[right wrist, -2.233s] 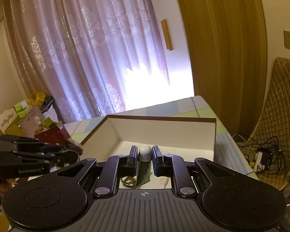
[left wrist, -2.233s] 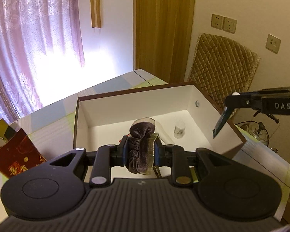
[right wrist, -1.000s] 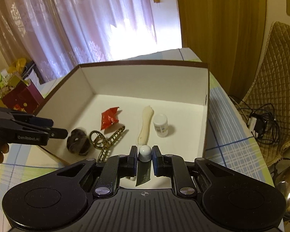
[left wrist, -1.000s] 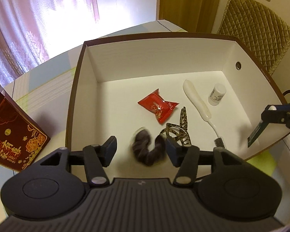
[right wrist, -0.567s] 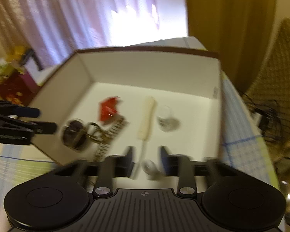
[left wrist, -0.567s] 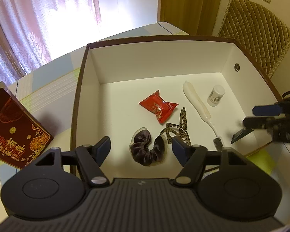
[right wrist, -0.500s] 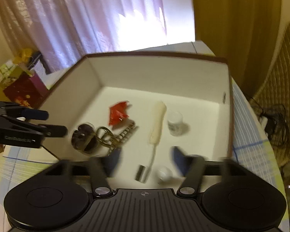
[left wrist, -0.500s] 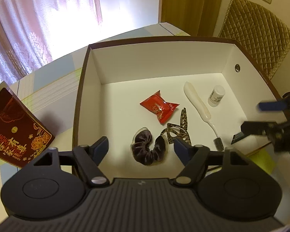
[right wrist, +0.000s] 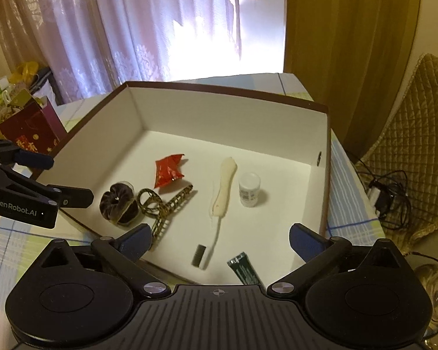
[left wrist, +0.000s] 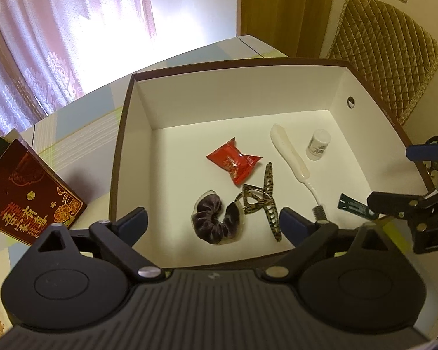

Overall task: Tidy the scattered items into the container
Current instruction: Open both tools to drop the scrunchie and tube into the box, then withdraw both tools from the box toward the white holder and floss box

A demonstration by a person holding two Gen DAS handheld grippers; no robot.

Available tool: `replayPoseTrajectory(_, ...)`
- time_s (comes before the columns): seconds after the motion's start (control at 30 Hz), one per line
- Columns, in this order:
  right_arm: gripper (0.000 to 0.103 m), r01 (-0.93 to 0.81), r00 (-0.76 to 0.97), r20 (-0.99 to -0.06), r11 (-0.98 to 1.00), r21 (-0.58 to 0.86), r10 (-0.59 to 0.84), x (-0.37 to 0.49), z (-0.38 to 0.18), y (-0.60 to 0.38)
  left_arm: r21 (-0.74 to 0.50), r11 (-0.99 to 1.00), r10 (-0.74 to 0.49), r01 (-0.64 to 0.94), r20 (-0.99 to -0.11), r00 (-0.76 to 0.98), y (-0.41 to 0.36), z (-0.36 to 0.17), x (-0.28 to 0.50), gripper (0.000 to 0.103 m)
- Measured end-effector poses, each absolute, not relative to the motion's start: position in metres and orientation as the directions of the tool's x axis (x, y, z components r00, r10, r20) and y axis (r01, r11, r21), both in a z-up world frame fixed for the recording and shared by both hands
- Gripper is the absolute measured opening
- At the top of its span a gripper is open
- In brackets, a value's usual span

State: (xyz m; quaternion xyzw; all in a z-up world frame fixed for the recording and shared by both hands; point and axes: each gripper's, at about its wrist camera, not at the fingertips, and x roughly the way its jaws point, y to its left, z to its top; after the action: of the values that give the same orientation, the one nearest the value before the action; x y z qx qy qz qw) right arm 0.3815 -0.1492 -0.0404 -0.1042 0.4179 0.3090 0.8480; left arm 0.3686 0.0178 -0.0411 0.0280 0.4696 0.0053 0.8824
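The white box with a brown rim [left wrist: 122,145] [right wrist: 224,90] holds a red packet [left wrist: 233,163] [right wrist: 169,172], a white toothbrush [left wrist: 290,154] [right wrist: 224,186], a small white bottle [left wrist: 318,145] [right wrist: 249,189], a leopard-print hair claw [left wrist: 261,201] [right wrist: 163,204] and a dark velvet scrunchie [left wrist: 219,218] [right wrist: 118,201]. A green tube [left wrist: 354,205] [right wrist: 243,267] lies on the box floor near the right gripper. My left gripper [left wrist: 213,224] [right wrist: 61,178] hangs open and empty above the scrunchie. My right gripper [right wrist: 220,239] [left wrist: 400,176] is open and empty over the box's near edge.
A red gift bag [left wrist: 29,198] [right wrist: 29,128] stands on the checked table left of the box. A quilted chair [left wrist: 385,52] [right wrist: 417,134] and floor cables [right wrist: 388,198] are to the right. Curtains hang behind.
The left gripper opened and the scrunchie dropped into the box. The right gripper opened and let go of the green tube, which now lies on the box floor. Both sets of jaws have widened.
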Motion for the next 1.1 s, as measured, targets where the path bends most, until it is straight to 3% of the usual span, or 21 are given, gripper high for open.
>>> replayPoseTrajectory(1.1, 0.103, -0.574, 0.511, -0.746, 0.815, 0.073, 0.426, 0.318, -0.009, -0.159, 0.137, 0.99, 0.093, 0.027, -0.789, 0.607, -0.006, 0.002, 0.302, 0.1)
